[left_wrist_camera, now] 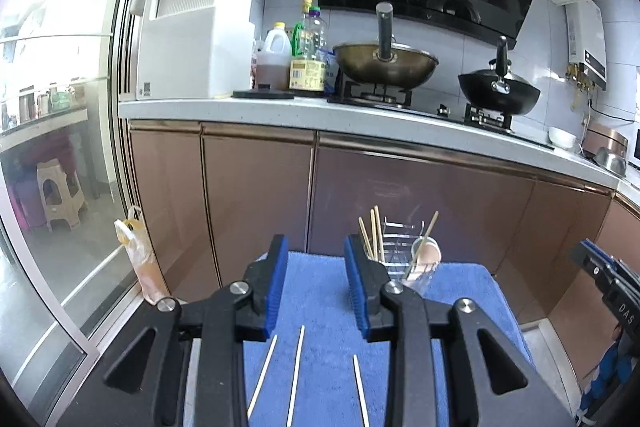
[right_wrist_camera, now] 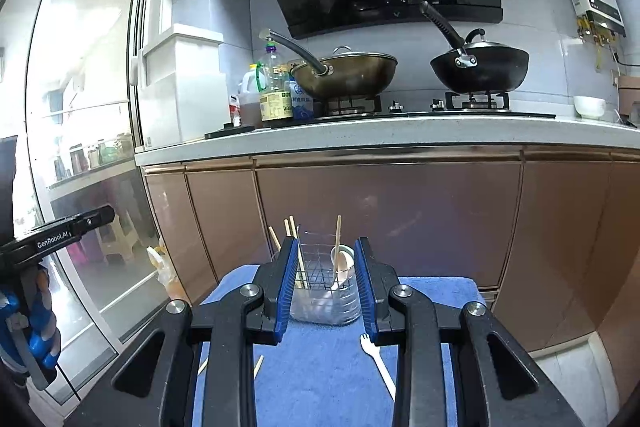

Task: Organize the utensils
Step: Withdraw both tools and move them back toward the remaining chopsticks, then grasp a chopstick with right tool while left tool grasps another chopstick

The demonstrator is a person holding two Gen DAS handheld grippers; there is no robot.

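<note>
A wire utensil holder (right_wrist_camera: 324,287) in a clear base stands at the far edge of a blue towel (right_wrist_camera: 320,367). It holds several chopsticks and a spoon (right_wrist_camera: 342,261). It also shows in the left wrist view (left_wrist_camera: 400,251). Three chopsticks (left_wrist_camera: 296,375) lie on the towel (left_wrist_camera: 320,307) below my open, empty left gripper (left_wrist_camera: 316,283). A white plastic fork (right_wrist_camera: 378,363) lies on the towel under my open, empty right gripper (right_wrist_camera: 326,285), which frames the holder. Two chopstick ends (right_wrist_camera: 258,367) show beside its left finger.
Brown cabinet doors (right_wrist_camera: 380,219) rise behind the towel, under a counter with two woks (right_wrist_camera: 480,67), oil bottles (right_wrist_camera: 274,91) and a white bowl (right_wrist_camera: 589,107). A glass sliding door (left_wrist_camera: 60,187) and a plastic bag (left_wrist_camera: 138,259) are on the left.
</note>
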